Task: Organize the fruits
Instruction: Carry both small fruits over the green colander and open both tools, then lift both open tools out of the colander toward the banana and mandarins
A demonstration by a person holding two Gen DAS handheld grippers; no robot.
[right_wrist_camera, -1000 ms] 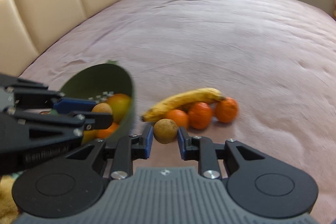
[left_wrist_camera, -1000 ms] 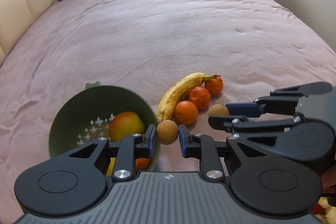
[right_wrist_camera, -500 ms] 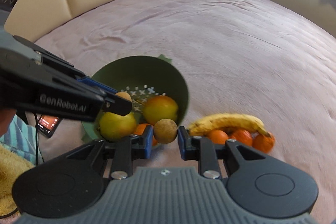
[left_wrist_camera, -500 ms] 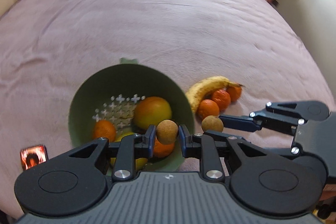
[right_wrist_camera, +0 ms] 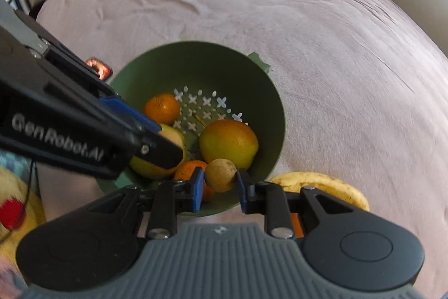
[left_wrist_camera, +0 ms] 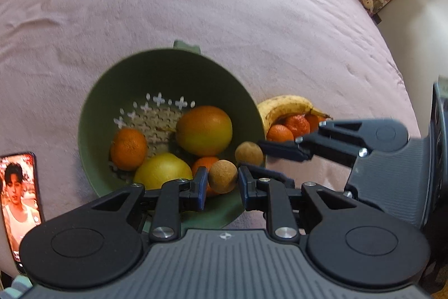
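Two brown round fruits are being gripped above the green bowl (left_wrist_camera: 92, 114), one (left_wrist_camera: 222, 176) by the left gripper (left_wrist_camera: 222, 181), the other (right_wrist_camera: 220, 175) by the right gripper (right_wrist_camera: 218, 184); the banana (right_wrist_camera: 330, 187) is being partly hidden behind the right fingers.

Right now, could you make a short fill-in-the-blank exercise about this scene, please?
1. Each gripper, left and right, holds one small round ____ fruit.
2. The colander holding the fruit is ____ in colour.
3. The banana lies ____ the colander, on the bed.
4. A ____ with a lit screen lies left of the colander.

Missing words: brown; green; outside; phone
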